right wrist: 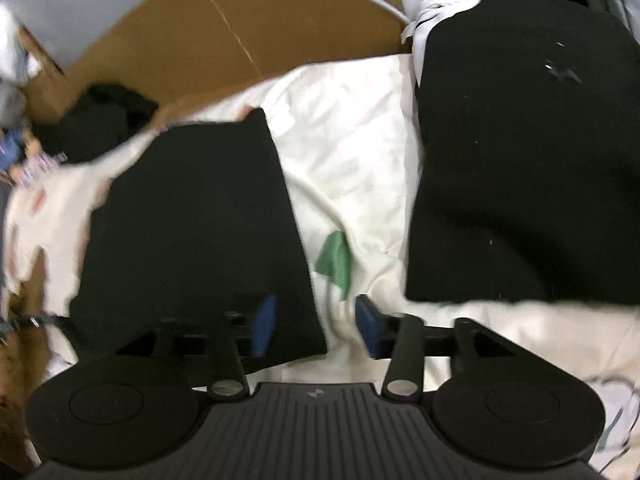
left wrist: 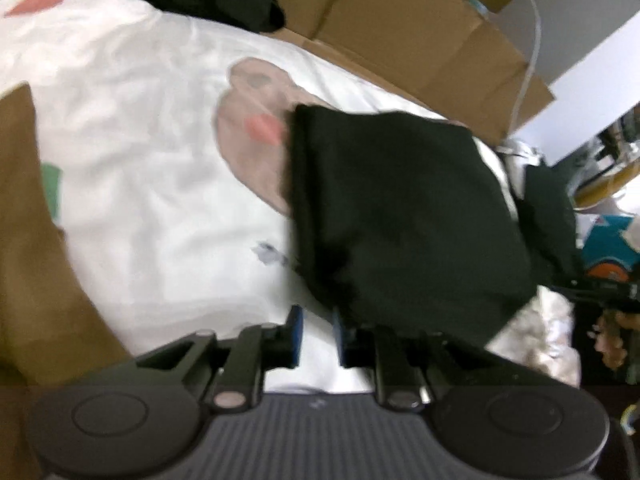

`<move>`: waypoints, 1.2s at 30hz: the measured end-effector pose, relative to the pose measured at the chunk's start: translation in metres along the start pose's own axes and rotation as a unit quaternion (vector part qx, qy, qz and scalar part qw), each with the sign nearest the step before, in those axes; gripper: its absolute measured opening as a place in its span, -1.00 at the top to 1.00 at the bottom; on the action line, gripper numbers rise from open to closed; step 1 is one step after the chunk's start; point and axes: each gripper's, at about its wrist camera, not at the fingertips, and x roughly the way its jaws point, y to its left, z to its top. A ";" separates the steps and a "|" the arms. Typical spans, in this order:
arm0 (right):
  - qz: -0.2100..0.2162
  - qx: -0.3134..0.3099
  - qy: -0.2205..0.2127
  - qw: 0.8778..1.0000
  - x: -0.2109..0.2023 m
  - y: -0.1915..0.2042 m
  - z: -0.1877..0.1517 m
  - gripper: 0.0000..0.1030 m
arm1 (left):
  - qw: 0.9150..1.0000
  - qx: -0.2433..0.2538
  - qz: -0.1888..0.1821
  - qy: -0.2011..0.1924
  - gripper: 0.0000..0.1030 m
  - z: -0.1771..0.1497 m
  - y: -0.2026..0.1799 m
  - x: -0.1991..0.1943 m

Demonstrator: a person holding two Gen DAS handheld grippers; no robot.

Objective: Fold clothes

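On the white bedsheet [left wrist: 140, 152], folded black garment [left wrist: 400, 216] lies flat beside both grippers [left wrist: 317, 334] [right wrist: 316, 326], jaws apart, empty, apparently released.

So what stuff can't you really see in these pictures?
- Folded black garment, left wrist view: blurred, and its near edge is hidden behind the left gripper, so a grip can't be told.
- Second black garment, right wrist view: cut off by the right edge.
- Dark heap of clothes, right wrist view: too blurred and small to identify.
- White printed bedsheet: its pictures are smeared.
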 end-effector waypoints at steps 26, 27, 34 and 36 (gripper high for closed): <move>0.103 0.200 -0.044 0.973 0.036 -0.032 -0.049 -0.30 | 0.998 -0.023 -0.029 0.042 0.21 -0.038 -0.043 0.054; 0.107 0.208 -0.048 0.971 0.040 -0.032 -0.049 -0.30 | 0.999 -0.027 -0.018 0.041 0.39 -0.038 -0.045 0.056; 0.113 0.232 -0.079 0.963 0.054 -0.026 -0.050 0.01 | 0.999 -0.021 0.018 0.038 0.82 -0.039 -0.057 0.058; 0.112 0.236 -0.078 0.962 0.058 -0.026 -0.048 0.51 | 0.999 -0.017 0.024 0.038 0.85 -0.040 -0.060 0.054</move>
